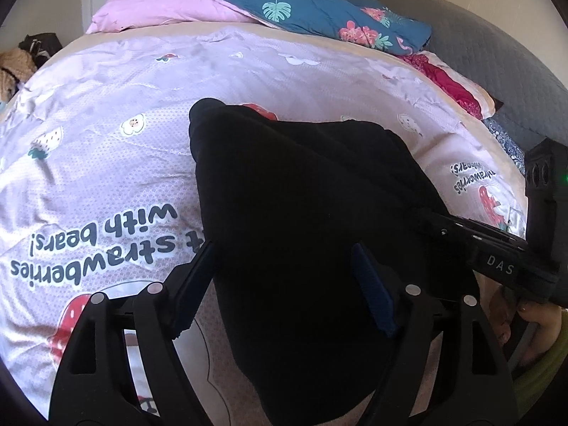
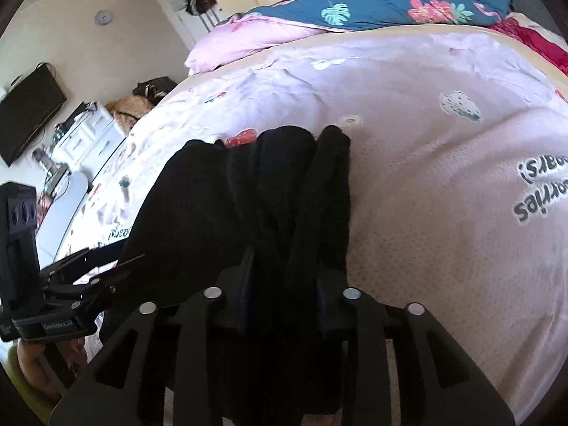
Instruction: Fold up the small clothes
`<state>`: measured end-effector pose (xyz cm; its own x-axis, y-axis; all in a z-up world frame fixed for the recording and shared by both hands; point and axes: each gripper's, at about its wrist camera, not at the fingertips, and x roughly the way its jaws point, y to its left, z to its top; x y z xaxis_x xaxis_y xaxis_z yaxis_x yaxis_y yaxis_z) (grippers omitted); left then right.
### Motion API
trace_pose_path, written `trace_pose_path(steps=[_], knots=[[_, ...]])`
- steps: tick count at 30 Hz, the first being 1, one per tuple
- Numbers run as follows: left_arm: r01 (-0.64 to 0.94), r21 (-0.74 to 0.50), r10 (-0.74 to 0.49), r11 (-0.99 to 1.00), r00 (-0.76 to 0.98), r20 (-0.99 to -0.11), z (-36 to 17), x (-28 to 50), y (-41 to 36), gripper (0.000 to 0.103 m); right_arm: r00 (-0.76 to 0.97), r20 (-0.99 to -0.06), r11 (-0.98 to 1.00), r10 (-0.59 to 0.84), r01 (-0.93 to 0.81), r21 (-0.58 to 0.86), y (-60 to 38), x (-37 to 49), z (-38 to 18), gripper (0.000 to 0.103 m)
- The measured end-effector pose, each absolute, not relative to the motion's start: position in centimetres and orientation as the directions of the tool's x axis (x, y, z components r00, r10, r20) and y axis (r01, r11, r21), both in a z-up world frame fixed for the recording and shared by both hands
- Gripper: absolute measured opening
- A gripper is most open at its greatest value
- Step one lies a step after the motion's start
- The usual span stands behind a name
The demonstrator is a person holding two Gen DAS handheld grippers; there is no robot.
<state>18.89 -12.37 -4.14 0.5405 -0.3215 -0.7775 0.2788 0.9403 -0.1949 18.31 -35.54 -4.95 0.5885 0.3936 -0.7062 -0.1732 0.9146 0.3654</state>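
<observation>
A small black garment (image 1: 298, 191) lies bunched on the pink strawberry-print bedspread (image 1: 106, 163). My left gripper (image 1: 284, 259) is open, its fingers (image 1: 369, 284) standing wide either side of the garment's near part. The right gripper shows at the right edge of the left wrist view (image 1: 461, 238), its tips at the garment's right edge. In the right wrist view my right gripper (image 2: 284, 259) is shut on a fold of the black garment (image 2: 248, 191), which drapes forward over the bedspread (image 2: 443, 177). The left gripper (image 2: 99, 269) shows at the left there, at the garment's edge.
A blue floral quilt (image 1: 319, 14) and a pink pillow (image 1: 167, 10) lie at the bed's far end. A grey headboard (image 1: 497, 56) and a red cloth (image 1: 451, 85) are at the right. A white dresser (image 2: 88, 131) and a wall television (image 2: 28, 110) stand left of the bed.
</observation>
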Motion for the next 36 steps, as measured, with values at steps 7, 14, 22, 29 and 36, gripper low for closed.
trace_pose_path(steps=[7,14,22,29,36], knots=[[0.262,-0.217,-0.329,0.940,0.535,-0.778,-4.1,18.6,-11.9,0.071,0.633,-0.720,0.955,0.284,-0.118,0.272,-35.4,16.7,-3.8,0.055],[0.255,-0.221,-0.329,0.941,0.546,-0.770,-3.4,17.8,-11.4,0.075,0.697,-0.693,0.981,0.186,-0.088,0.175,-35.1,13.8,-1.9,0.081],[0.256,-0.230,-0.339,0.939,0.573,-0.746,-1.9,15.7,-10.4,0.091,0.769,-0.624,0.987,0.140,-0.059,0.148,-35.2,9.7,0.5,0.098],[0.234,-0.262,-0.351,0.936,0.595,-0.723,-0.8,13.1,-8.3,0.094,0.814,-0.566,0.988,0.127,-0.054,0.143,-34.7,6.3,2.1,0.099],[0.242,-0.249,-0.347,0.938,0.623,-0.701,-0.1,10.6,-6.7,0.094,0.823,-0.550,0.988,0.141,-0.083,0.128,-33.0,3.4,2.2,0.099]])
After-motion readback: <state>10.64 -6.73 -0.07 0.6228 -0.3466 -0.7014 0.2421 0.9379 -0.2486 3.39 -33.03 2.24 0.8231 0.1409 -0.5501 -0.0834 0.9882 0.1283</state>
